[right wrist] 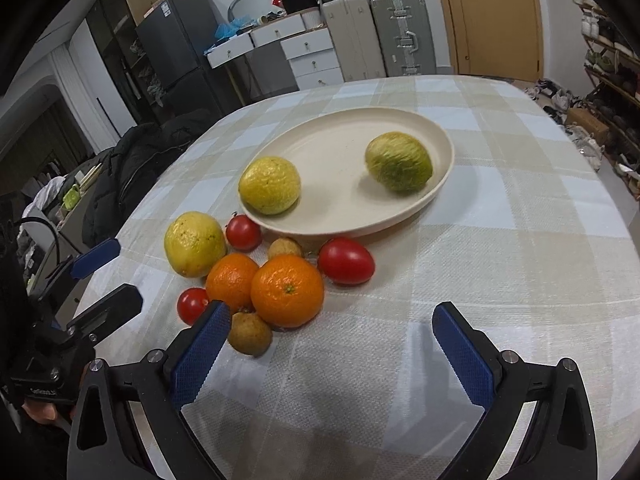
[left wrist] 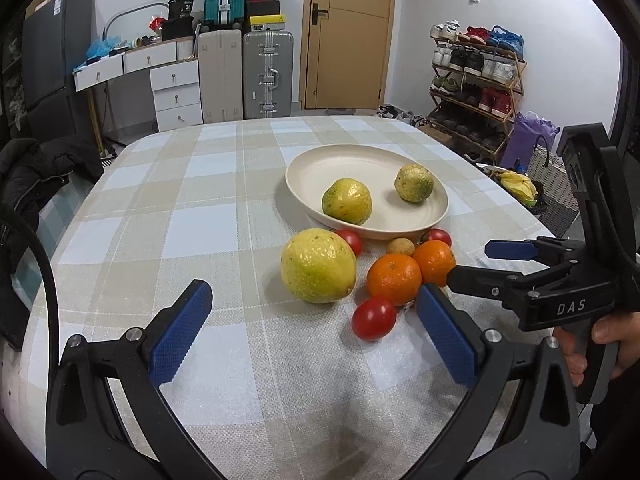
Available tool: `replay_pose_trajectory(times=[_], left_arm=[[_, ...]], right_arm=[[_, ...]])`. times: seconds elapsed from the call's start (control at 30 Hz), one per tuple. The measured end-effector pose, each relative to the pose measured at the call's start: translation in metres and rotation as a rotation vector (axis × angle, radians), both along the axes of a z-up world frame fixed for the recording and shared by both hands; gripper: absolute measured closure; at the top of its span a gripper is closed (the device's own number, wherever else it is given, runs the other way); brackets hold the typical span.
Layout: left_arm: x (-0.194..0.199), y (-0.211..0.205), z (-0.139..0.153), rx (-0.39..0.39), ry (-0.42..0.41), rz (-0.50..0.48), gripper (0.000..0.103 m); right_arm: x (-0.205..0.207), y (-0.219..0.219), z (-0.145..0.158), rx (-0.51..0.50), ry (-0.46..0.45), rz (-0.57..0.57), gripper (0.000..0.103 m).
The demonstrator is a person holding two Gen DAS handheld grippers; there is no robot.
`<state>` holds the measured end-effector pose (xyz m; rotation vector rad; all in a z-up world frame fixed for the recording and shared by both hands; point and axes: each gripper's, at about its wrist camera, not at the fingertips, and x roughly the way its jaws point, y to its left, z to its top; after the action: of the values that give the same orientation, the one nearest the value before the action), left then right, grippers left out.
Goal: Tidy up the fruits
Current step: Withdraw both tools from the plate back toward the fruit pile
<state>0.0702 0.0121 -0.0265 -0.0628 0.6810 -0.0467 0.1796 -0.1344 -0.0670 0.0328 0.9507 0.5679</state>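
Blue-padded and spread wide, the left gripper (left wrist: 312, 332) hovers empty low over the checked desk (left wrist: 168, 208), a large yellow-green citrus (left wrist: 318, 266) just ahead between its fingers. To its right the right gripper (right wrist: 332, 346), equally wide and empty, hangs over the desk with a small brown fruit (right wrist: 250, 338) touching its left finger. Beyond both, still loose on the cloth, lies a tight cluster: two oranges (right wrist: 287, 290), three red tomatoes (right wrist: 346, 261) and another small brown fruit (right wrist: 285, 248). Farther off, the cream plate (right wrist: 320, 148) holds only two yellow-green citrus (right wrist: 270, 185), well apart. By that count the sorting looks barely a quarter done, with eight fruits left to move.
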Motion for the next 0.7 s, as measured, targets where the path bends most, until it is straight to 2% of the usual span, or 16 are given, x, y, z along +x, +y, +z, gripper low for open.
replay_pose_trajectory(times=[0.1,0.27,0.57,0.7], left_arm=[[0.003,-0.001,-0.004,-0.011,0.018,-0.014,0.001],[0.006,-0.004,-0.006,0.001,0.029,-0.024,0.001],[0.012,-0.008,-0.015,0.019,0.08,-0.038,0.001],[0.014,-0.008,-0.018,0.016,0.092,-0.041,0.001]], right_arm=[[-0.001,0.004,-0.003,0.0,0.003,0.017,0.002],[-0.001,0.008,-0.003,0.017,0.007,0.034,0.015],[-0.002,0.01,-0.002,0.077,0.032,0.068,0.026],[0.0,0.01,-0.005,0.084,0.035,0.069,0.038]])
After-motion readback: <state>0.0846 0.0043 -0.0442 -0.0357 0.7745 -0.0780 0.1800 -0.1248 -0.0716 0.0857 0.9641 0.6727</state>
